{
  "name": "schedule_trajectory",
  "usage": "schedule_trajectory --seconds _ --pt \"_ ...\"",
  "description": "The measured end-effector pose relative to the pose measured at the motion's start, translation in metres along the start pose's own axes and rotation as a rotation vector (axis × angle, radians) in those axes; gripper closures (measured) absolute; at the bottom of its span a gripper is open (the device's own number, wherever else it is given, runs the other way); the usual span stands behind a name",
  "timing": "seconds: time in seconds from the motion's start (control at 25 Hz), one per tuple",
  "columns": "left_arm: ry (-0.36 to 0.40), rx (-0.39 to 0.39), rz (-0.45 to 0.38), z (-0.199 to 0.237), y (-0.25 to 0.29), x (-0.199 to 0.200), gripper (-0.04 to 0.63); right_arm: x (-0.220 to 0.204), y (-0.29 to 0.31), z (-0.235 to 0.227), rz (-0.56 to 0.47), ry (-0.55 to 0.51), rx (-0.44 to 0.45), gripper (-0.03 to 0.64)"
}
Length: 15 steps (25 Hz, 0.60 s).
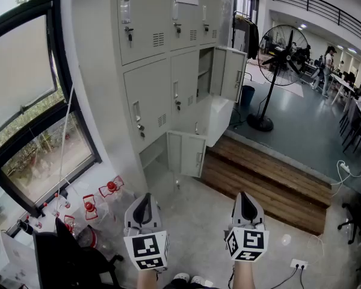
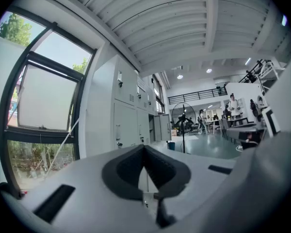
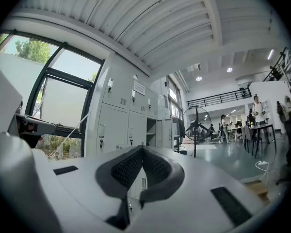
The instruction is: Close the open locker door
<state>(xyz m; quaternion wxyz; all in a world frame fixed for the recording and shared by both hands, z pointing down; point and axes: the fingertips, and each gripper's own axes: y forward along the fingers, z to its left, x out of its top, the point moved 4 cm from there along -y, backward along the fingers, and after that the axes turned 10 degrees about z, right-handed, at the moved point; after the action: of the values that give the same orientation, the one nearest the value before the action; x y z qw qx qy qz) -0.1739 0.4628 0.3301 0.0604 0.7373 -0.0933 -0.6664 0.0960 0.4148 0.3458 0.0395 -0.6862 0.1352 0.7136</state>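
A grey bank of lockers (image 1: pixel 162 65) stands ahead of me. Three of its doors hang open: a middle-row one (image 1: pixel 233 72), a pale one below it (image 1: pixel 218 120) and a bottom-row one (image 1: pixel 192 155). Low in the head view my left gripper (image 1: pixel 145 212) and right gripper (image 1: pixel 248 208) sit side by side, well short of the lockers and touching nothing. Both are shut, tips together, with nothing between them. The left gripper view looks past its closed tips (image 2: pixel 144 147) at the lockers (image 2: pixel 128 125). The right gripper view shows its closed tips (image 3: pixel 142 148) and an open locker door (image 3: pixel 166 133).
A tall standing fan (image 1: pixel 281 50) is right of the lockers. A wooden step (image 1: pixel 265 176) runs along the floor below it. A large window (image 1: pixel 30 101) fills the left wall, with red-capped bottles (image 1: pixel 99 200) and a black chair (image 1: pixel 66 257) beneath. People and desks are far right.
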Motion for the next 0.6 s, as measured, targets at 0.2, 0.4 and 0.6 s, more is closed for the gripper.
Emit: schedule_trajectory --seconds 0.2,0.4,0.6 --pt "-0.003 -0.001 0.002 -0.0009 0.0002 -0.0004 0.597 -0.0007 -0.0004 -0.0026 0.001 0.001 -0.002 0.598" --pt "-0.003 -0.003 0.001 -0.0032 0.0013 0.0005 0.597 -0.0011 0.0 -0.0054 0.0 0.009 -0.003 0.598" --pt "-0.002 0.0 0.002 -0.0072 0.0031 0.0001 0.597 -0.0037 0.0027 -0.0092 0.005 0.026 0.014 0.598"
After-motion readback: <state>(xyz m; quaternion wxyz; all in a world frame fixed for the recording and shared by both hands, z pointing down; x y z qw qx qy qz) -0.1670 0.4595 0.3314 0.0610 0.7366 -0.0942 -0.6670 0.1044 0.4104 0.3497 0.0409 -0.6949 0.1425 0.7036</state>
